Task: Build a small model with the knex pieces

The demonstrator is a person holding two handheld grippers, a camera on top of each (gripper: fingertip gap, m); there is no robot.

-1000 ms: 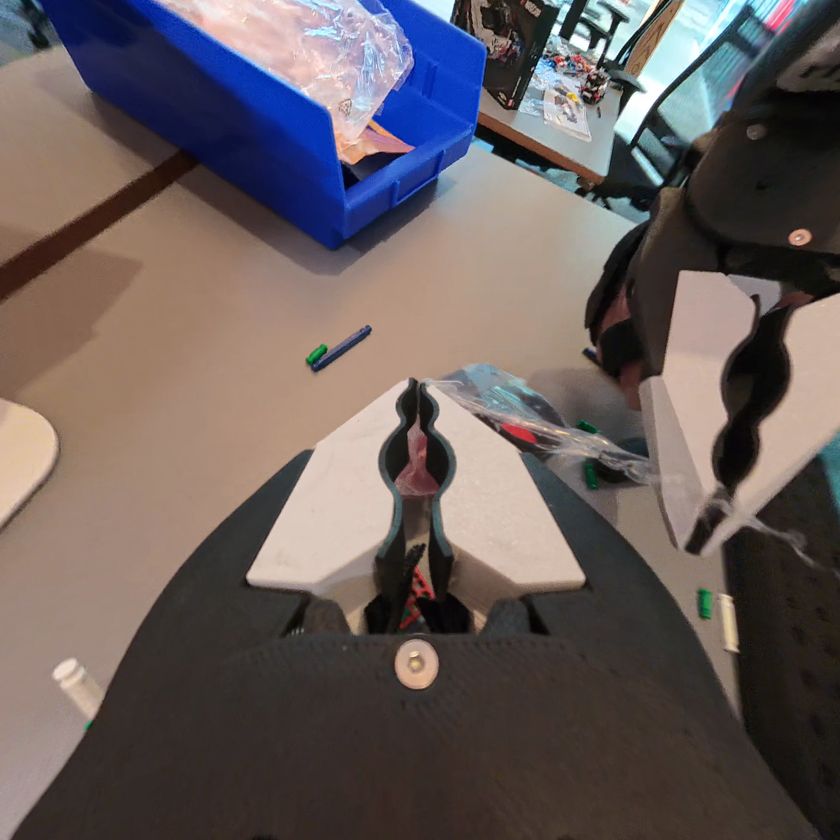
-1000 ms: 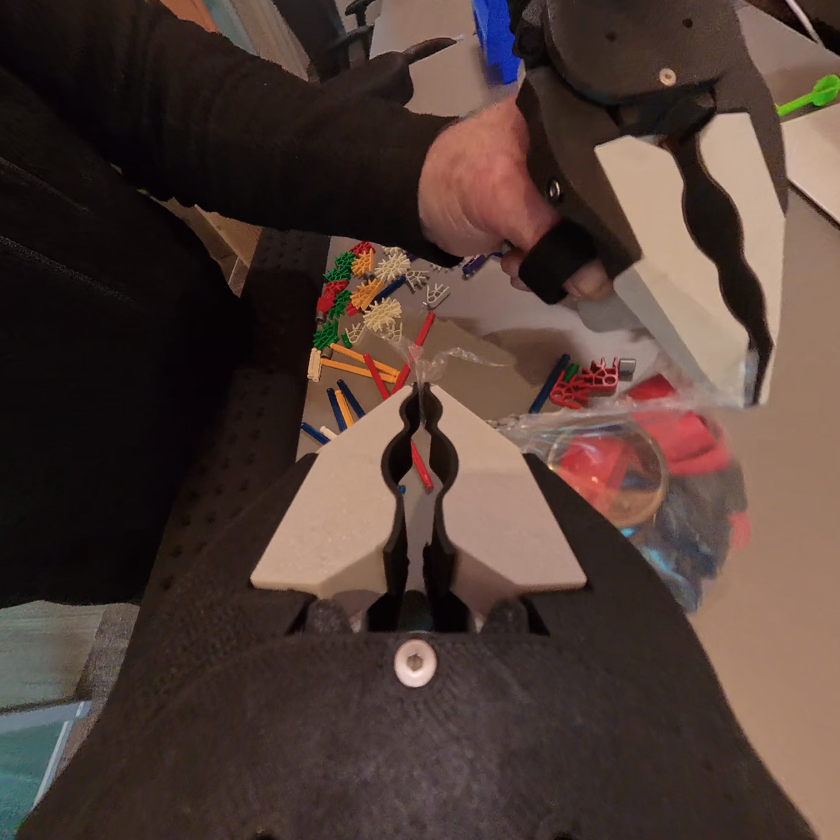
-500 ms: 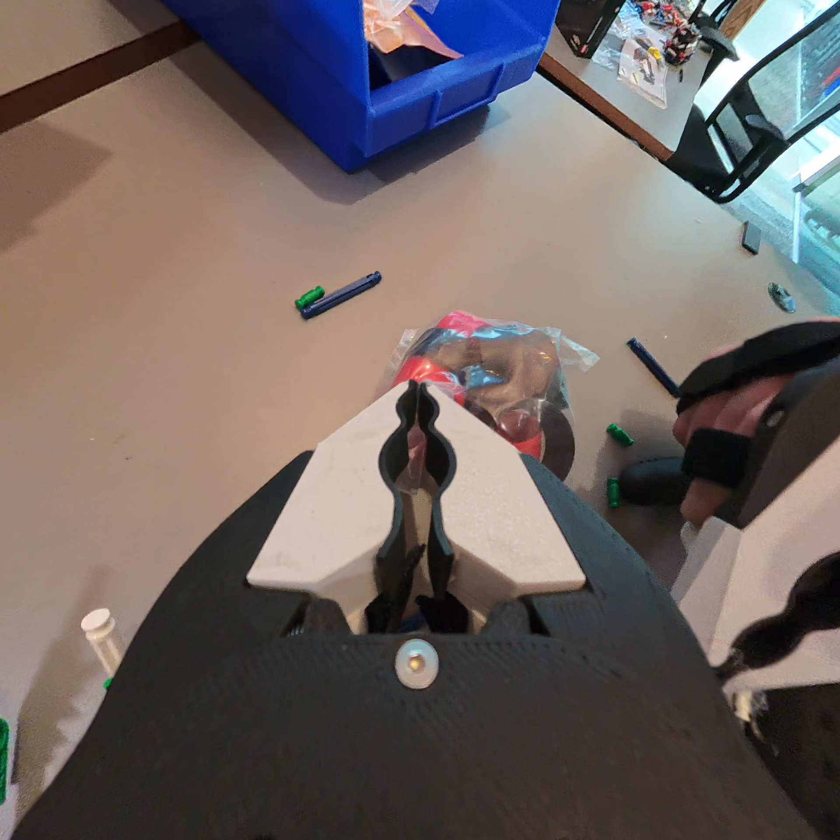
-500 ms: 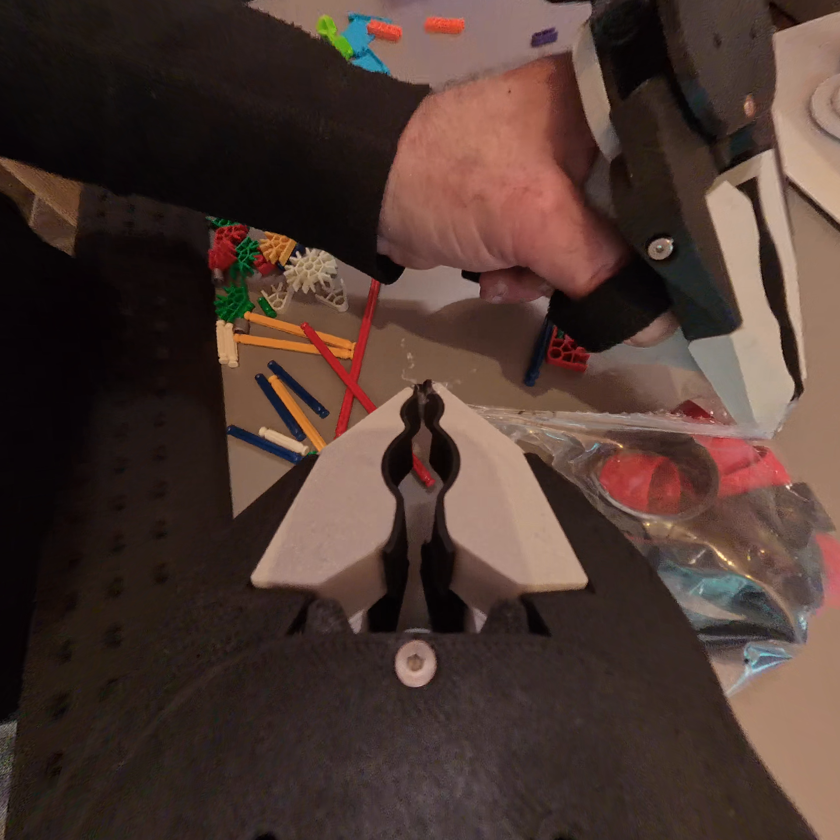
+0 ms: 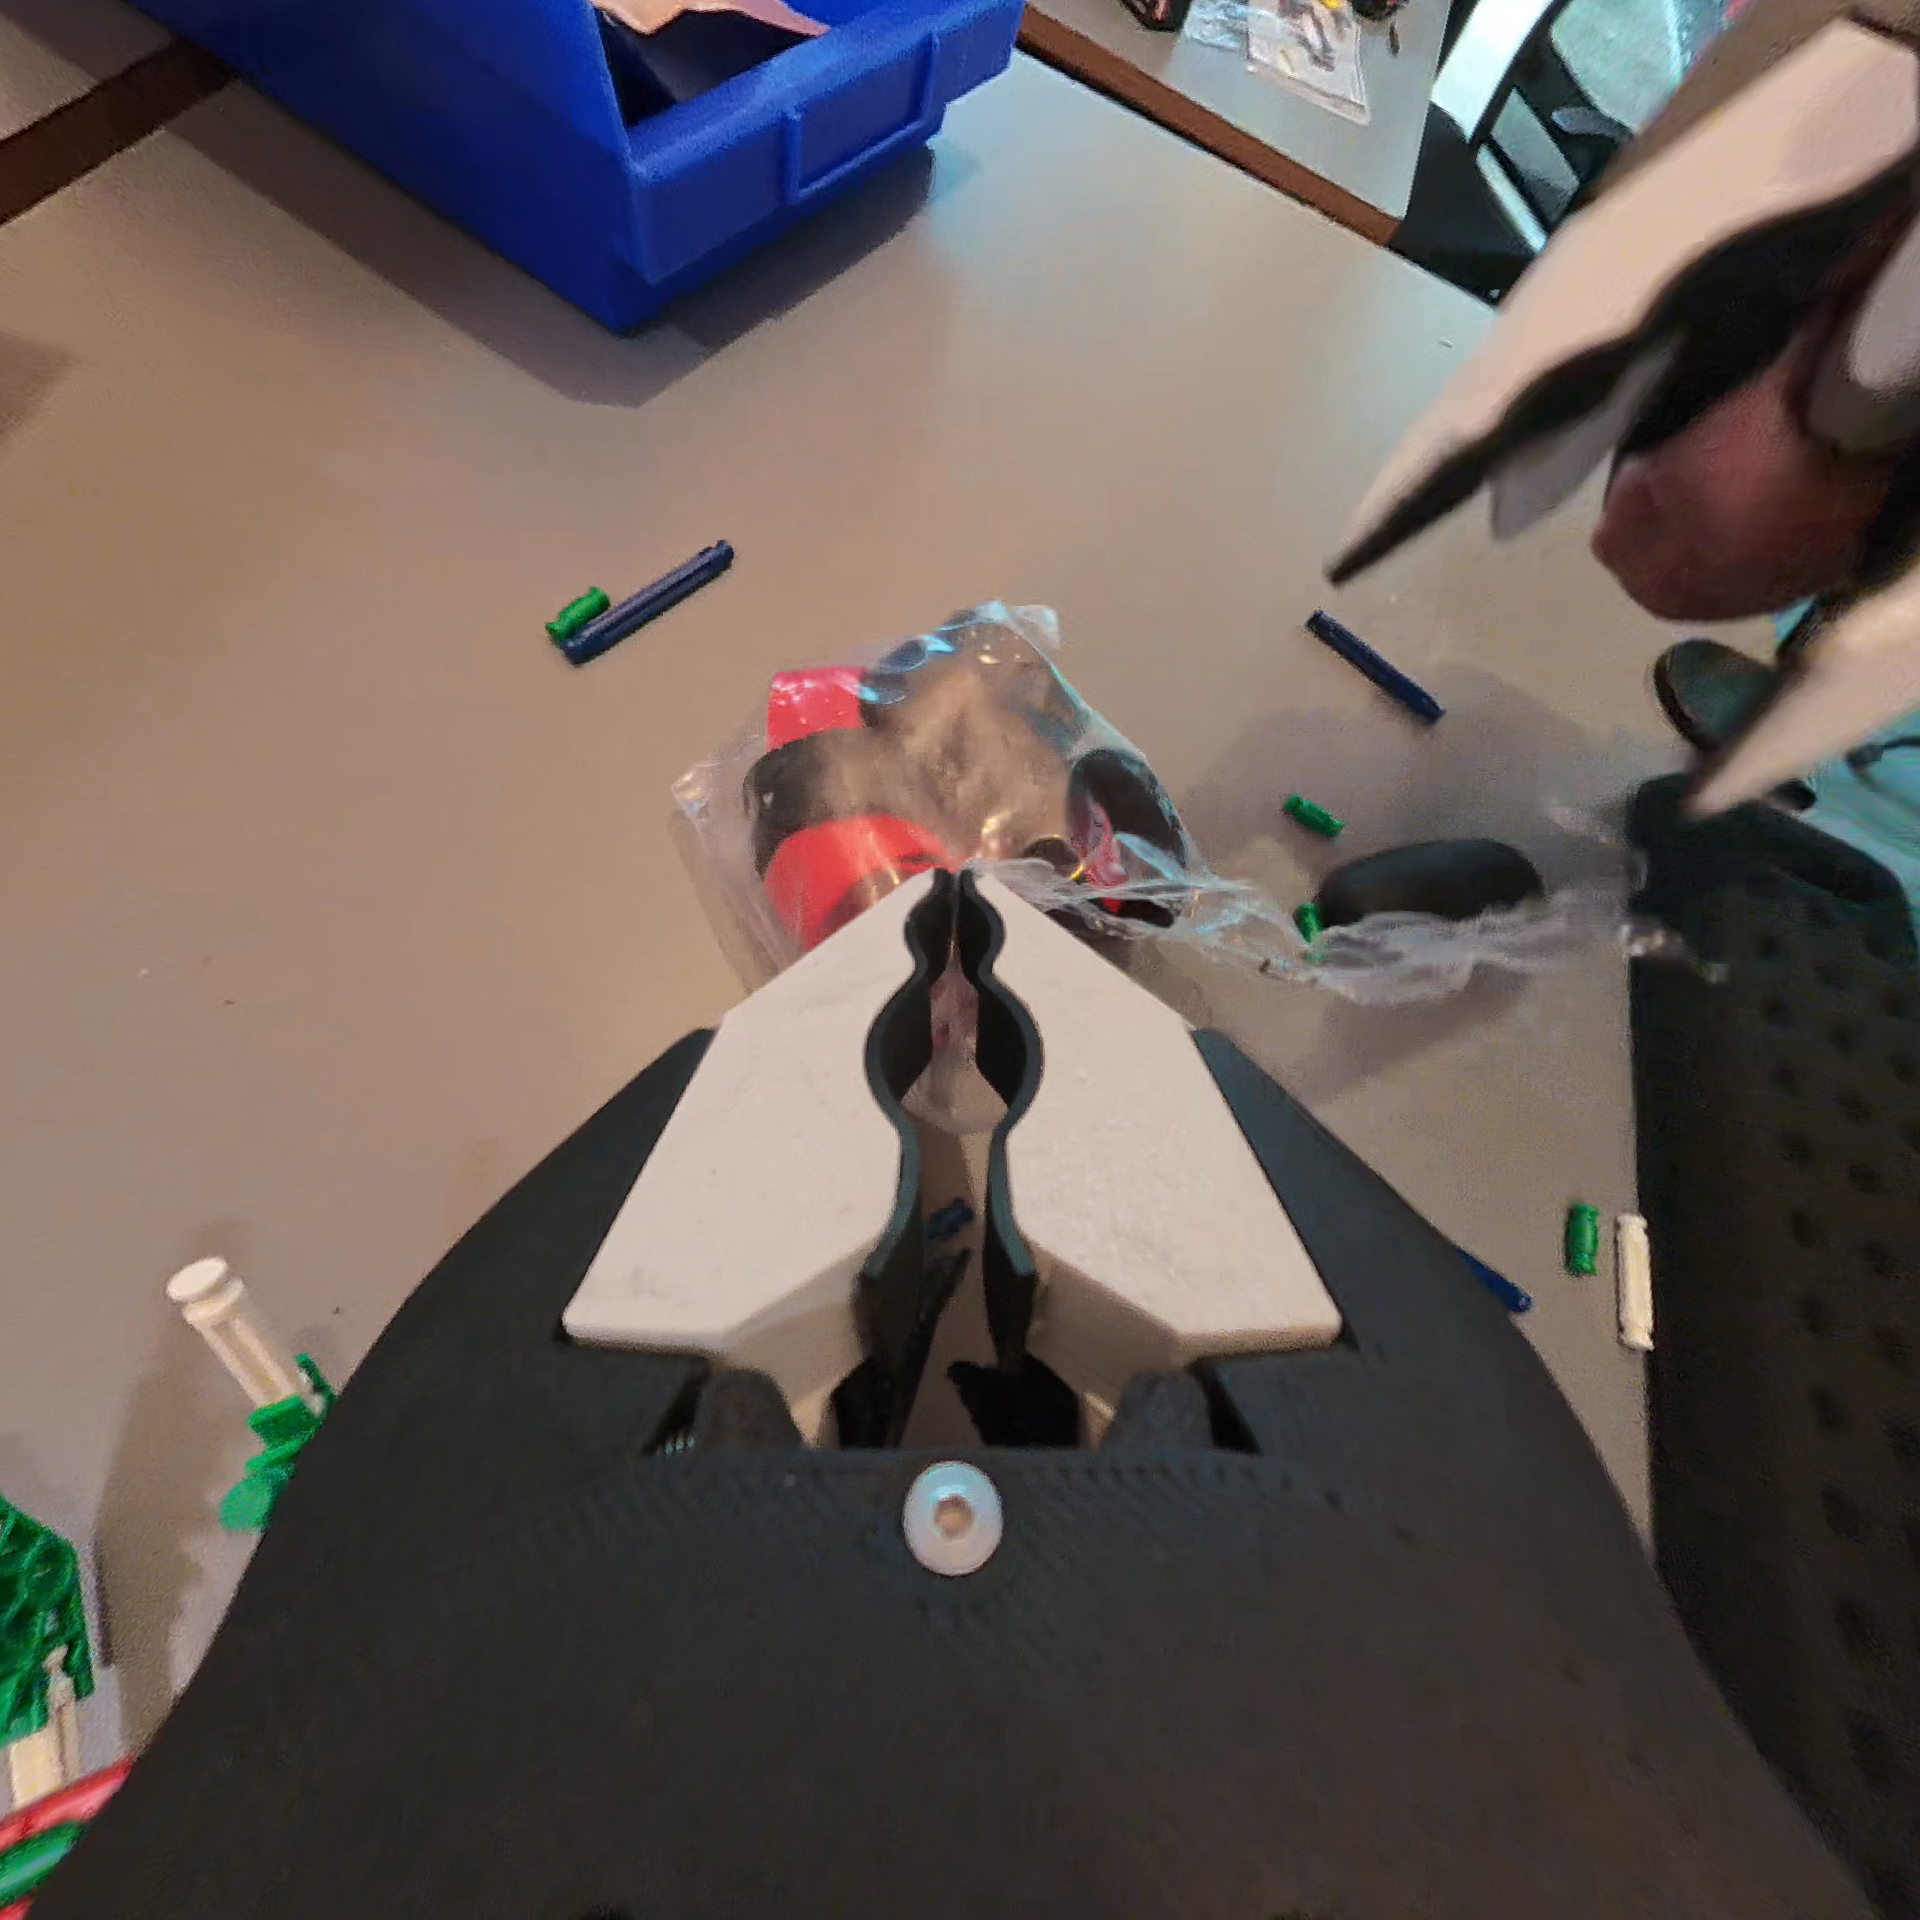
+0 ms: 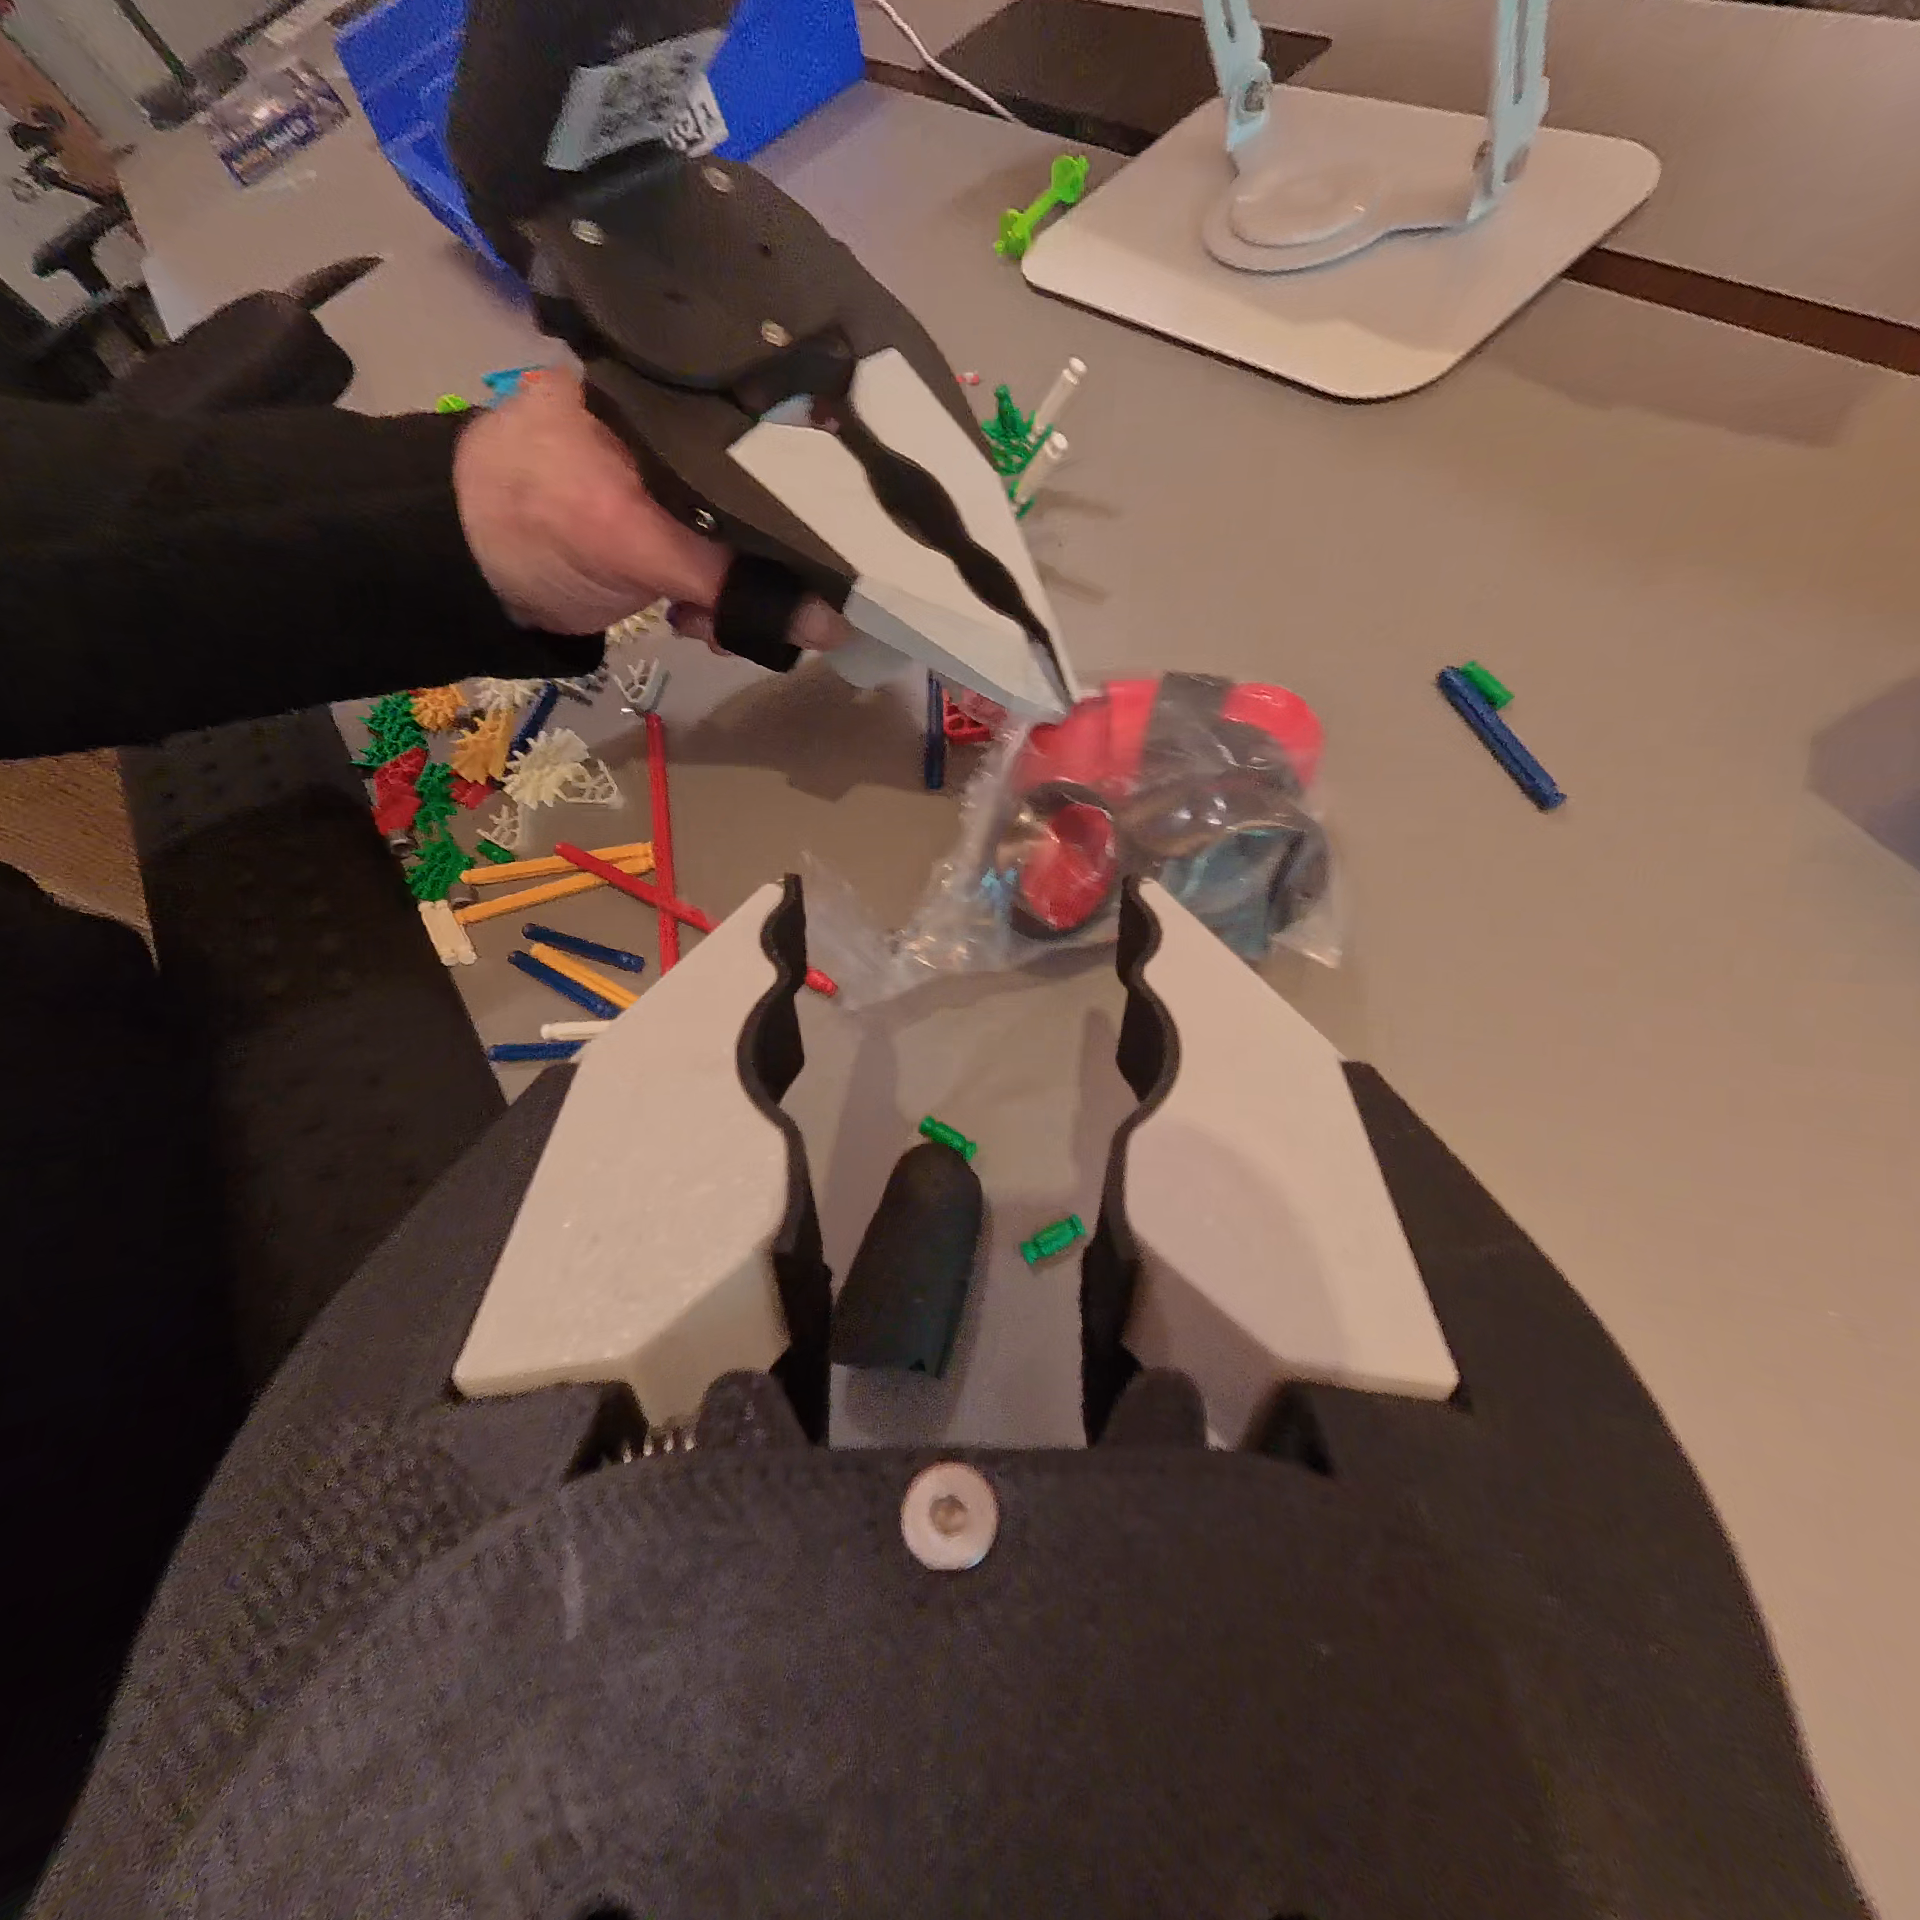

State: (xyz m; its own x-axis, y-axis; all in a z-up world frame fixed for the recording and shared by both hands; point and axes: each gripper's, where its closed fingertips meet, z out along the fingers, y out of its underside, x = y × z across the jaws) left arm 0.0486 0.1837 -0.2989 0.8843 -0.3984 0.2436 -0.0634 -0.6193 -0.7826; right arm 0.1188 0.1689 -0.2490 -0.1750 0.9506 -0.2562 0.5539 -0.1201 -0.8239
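clear plastic bag (image 5: 935, 769) of red and black parts, torn open, on grey table (image 5: 312, 831).

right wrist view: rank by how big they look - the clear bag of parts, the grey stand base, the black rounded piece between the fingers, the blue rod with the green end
1. grey stand base
2. clear bag of parts
3. black rounded piece, though it lies nearest the camera, so its true rank is unsure
4. blue rod with the green end

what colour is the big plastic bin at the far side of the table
Blue: the open-topped plastic bin shows best in the left wrist view, on the grey table.
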